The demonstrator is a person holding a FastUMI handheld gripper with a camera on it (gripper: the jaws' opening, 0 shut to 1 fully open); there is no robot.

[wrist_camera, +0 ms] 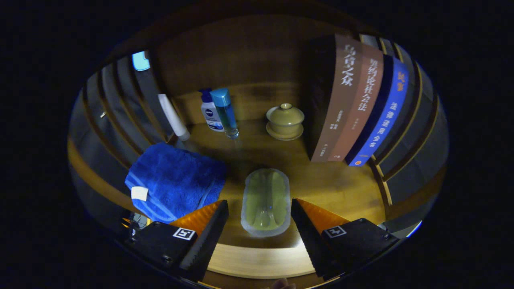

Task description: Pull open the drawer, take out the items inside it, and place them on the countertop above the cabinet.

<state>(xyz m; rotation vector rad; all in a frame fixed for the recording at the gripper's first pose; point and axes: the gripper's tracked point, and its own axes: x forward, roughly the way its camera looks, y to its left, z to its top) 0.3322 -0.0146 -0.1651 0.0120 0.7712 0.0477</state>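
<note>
The folded blue terry towel (174, 182) lies on the wooden worktop (341, 184) just left of the tool (260, 224): soft and light. The tool stands open, both fingers clear of everything. Between them lies the clear oblong plastic-wrapped pack with pale green contents (266, 202). It is probably light, slippery and crushable; grip across its narrow width, gently. Upright books (357, 108) stand beyond, right.

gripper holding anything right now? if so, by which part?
Nothing held. The gripper is open; the pale green oblong container lies on the wooden countertop between the fingers, untouched by either.
</note>
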